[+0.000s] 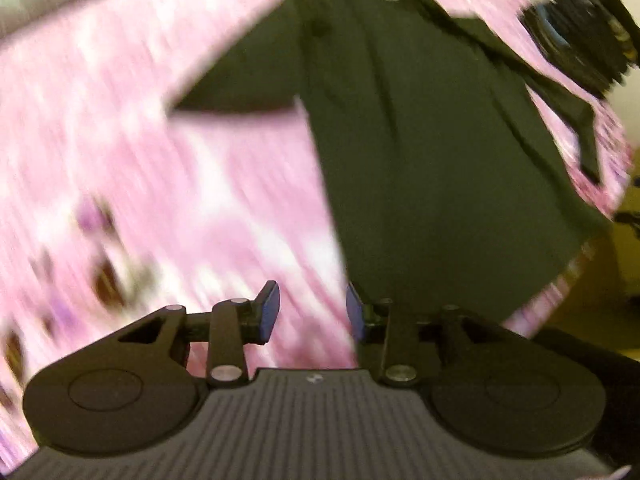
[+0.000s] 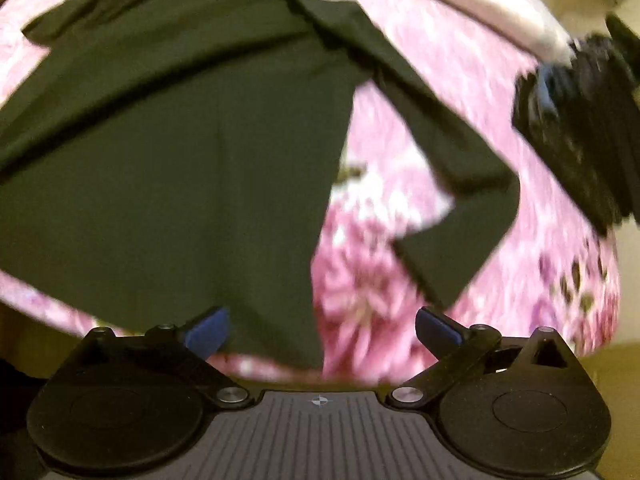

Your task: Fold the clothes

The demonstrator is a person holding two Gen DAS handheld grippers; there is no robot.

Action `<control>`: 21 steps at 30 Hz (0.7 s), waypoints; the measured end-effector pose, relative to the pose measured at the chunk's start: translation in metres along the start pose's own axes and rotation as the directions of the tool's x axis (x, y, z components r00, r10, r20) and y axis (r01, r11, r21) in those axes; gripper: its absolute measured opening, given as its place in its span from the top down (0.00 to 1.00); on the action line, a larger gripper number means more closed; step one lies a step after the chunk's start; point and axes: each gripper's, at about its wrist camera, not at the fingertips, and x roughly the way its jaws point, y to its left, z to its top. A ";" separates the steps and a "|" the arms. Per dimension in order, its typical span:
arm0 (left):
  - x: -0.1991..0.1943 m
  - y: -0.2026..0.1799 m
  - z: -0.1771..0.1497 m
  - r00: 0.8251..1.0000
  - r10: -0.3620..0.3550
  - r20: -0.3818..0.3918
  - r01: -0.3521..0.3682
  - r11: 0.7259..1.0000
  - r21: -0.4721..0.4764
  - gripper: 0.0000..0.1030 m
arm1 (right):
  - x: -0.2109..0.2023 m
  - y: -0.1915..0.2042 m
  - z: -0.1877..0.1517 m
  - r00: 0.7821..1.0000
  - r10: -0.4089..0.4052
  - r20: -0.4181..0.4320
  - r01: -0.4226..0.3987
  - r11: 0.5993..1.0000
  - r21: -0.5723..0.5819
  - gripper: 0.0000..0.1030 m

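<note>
While a dark green shirt (image 2: 168, 168) lies spread on a pink flowered bedspread (image 1: 120, 160), the folding looks barely begun: the body of the shirt rests flat and smooth, collar tag at the far end, hem at the near end, and no fold across the body is visible. One sleeve (image 2: 452, 184) trails out to the side at an angle, its cuff end lying away from the body with bedspread showing between them; the opposite sleeve (image 1: 240, 80) also reaches out over the pink cloth. By this reading, both sleeves remain to be turned in, and the body remains to be folded.

The left tool (image 1: 312, 312) hovers at the near end of the shirt, its blue-padded fingers moderately parted and holding nothing; the shirt's long side edge runs just ahead of the gap, with the body off to its right. The right tool (image 2: 320, 332) is spread wide and equally empty, poised over the shirt's near corner, one pad over dark fabric and the other over bedspread, the loose sleeve lying ahead and to its right. Both views are blurred. A dark, indistinct shape at the far right of each view may be the other tool, though that cannot be told for certain.
</note>
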 end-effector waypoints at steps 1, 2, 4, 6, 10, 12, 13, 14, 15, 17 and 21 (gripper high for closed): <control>0.005 0.002 0.016 0.999 0.034 0.028 -0.034 0.999 0.018 0.67 | -0.001 -0.002 0.012 1.000 0.004 0.023 -0.004 1.000 -0.002 0.01; 0.013 0.001 0.031 0.997 0.051 0.056 -0.053 0.998 0.036 0.62 | -0.001 -0.006 0.026 0.999 0.014 0.051 -0.013 1.000 -0.006 0.01; 0.030 -0.002 0.063 0.991 0.081 0.109 -0.089 0.993 0.072 0.54 | 0.004 -0.010 0.055 0.992 0.044 0.115 -0.041 0.999 -0.027 0.01; 0.055 -0.008 0.088 0.987 0.090 0.133 -0.104 0.989 0.102 0.50 | 0.018 -0.013 0.087 0.985 0.075 0.156 -0.064 0.995 -0.072 0.01; 0.120 -0.019 0.122 0.976 0.182 0.121 -0.204 0.958 0.202 0.66 | 0.064 -0.026 0.149 0.974 0.111 0.197 -0.077 0.982 -0.170 0.01; 0.130 -0.012 0.131 0.961 0.255 0.108 -0.273 0.937 0.218 0.92 | 0.086 -0.039 0.175 0.971 0.128 0.204 -0.090 0.978 -0.186 0.01; 0.123 -0.005 0.133 0.954 0.274 0.120 -0.293 0.933 0.207 0.92 | 0.097 -0.046 0.188 0.969 0.137 0.207 -0.097 0.976 -0.194 0.01; 0.113 0.003 0.135 0.944 0.301 0.135 -0.323 0.926 0.196 0.94 | 0.109 -0.052 0.201 0.967 0.146 0.210 -0.103 0.974 -0.203 0.01; 0.096 0.014 0.138 0.917 0.364 0.167 -0.392 0.900 0.191 0.94 | 0.120 -0.059 0.214 0.965 0.155 0.214 -0.109 0.972 -0.210 0.01; 0.060 0.047 0.143 0.851 0.490 0.191 -0.515 0.849 0.118 0.96 | 0.134 -0.074 0.238 0.959 0.166 0.231 -0.118 0.971 -0.209 0.01; 0.009 0.121 0.151 0.785 0.618 0.044 -0.615 0.786 -0.066 0.77 | 0.144 -0.089 0.274 0.935 0.232 0.268 -0.186 0.965 -0.184 0.01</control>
